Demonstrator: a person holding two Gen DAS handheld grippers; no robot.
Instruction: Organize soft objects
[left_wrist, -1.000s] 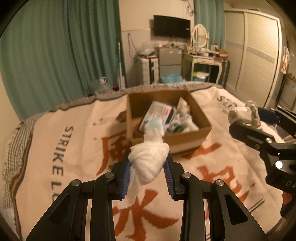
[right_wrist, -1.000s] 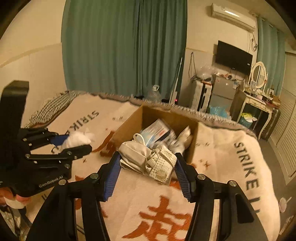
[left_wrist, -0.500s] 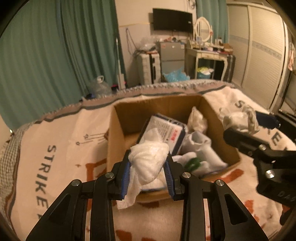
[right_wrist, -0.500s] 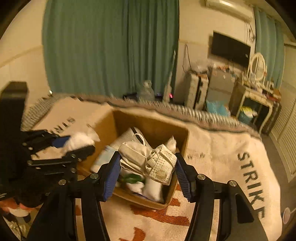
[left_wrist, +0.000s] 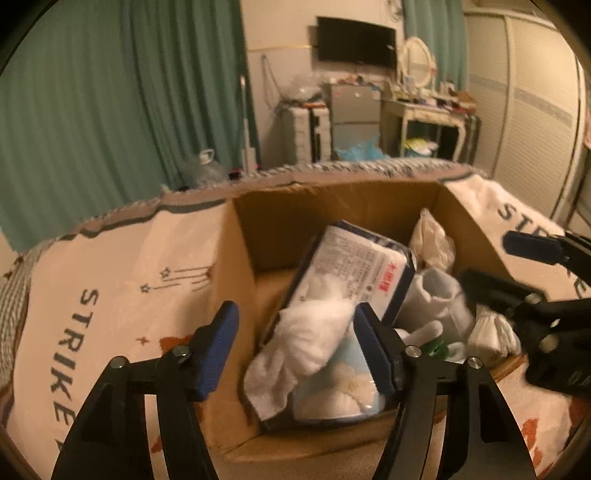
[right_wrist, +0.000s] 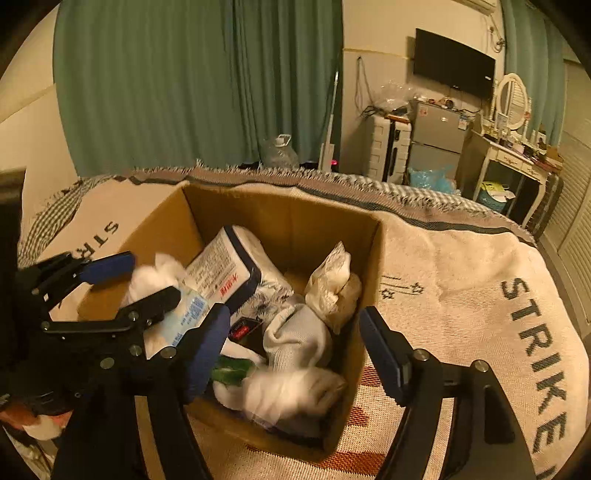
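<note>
— Both my grippers have come over the cardboard box (left_wrist: 236, 280) since a second ago, and both jaws have just been opening.

— Holding anything?

— No. My left gripper (left_wrist: 295, 347) stands wide, the white cloth (left_wrist: 306, 339) loose between its fingers, just below, dropping into the box. My right gripper (right_wrist: 291, 350) gapes too, its pale bundle (right_wrist: 291, 395) lying in the near corner.

White knotted cloth (left_wrist: 310, 332) and pale bundle (right_wrist: 295, 391), loose in cardboard box (right_wrist: 280, 218)
</note>
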